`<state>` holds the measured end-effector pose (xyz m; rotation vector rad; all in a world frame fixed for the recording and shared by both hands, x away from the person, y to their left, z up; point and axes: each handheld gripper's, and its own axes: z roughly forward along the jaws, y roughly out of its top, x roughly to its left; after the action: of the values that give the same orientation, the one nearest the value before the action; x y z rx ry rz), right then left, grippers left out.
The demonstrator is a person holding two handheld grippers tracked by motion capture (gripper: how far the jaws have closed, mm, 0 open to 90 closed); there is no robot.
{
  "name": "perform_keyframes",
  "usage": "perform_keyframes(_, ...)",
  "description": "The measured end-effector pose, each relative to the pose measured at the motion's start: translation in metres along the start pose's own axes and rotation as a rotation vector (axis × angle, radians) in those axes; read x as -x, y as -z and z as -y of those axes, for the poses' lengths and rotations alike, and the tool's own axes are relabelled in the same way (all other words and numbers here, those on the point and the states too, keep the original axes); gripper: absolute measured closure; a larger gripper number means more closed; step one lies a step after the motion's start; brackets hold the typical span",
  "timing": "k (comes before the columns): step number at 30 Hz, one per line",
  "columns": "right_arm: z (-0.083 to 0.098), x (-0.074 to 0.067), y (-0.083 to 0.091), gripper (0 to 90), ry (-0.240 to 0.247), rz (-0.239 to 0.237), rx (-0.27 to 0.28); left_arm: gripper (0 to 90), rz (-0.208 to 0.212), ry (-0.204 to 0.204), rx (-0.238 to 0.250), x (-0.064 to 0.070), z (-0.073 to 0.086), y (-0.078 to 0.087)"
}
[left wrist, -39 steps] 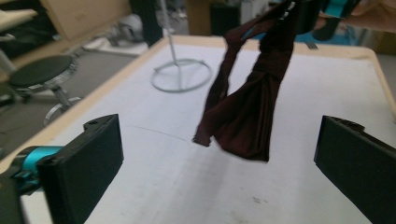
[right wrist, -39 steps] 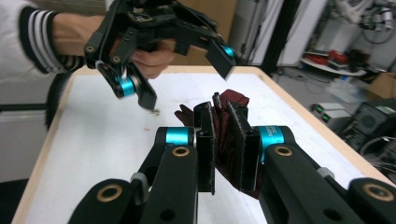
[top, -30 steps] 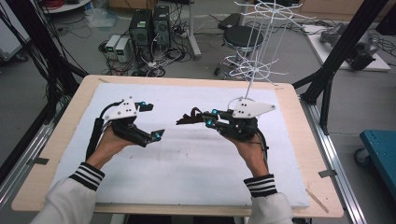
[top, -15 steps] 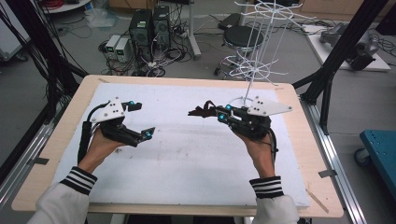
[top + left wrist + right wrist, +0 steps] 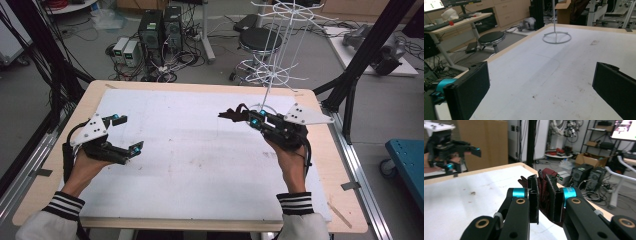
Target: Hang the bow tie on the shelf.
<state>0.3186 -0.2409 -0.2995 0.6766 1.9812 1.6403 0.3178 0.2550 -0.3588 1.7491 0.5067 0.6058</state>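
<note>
Now my right gripper clamps a dark red crumpled cloth near the white wire rack at the table's far edge; my left gripper hangs wide open, broad white mat between them.

Two grippers (left, right), one dark red cloth, one wire rack.

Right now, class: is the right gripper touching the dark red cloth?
Touching. The right gripper view shows the right gripper with both pads pressed on the dark red cloth.
</note>
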Motion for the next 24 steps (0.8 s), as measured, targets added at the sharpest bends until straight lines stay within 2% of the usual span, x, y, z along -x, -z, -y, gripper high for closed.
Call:
perform_keyframes(6,0.0,0.007,0.008,82.2,-0.009,0.042,0.009,1.7,-0.018,0.011,0.025,0.0,0.011,0.012)
perform_keyframes(11,-0.004,0.013,0.017,82.2,-0.024,0.081,0.008,1.7,-0.015,0.019,0.03,-0.002,0.024,0.018)
perform_keyframes(18,-0.011,0.022,0.026,82.2,-0.039,0.127,0.009,1.7,-0.026,0.051,0.047,0.001,0.044,0.026)
perform_keyframes(22,-0.014,0.026,0.029,82.2,-0.037,0.146,0.004,1.7,-0.022,0.066,0.051,0.001,0.049,0.03)
perform_keyframes(24,-0.015,0.029,0.03,82.2,-0.044,0.151,0.002,1.7,-0.032,0.07,0.085,0.001,0.053,0.033)
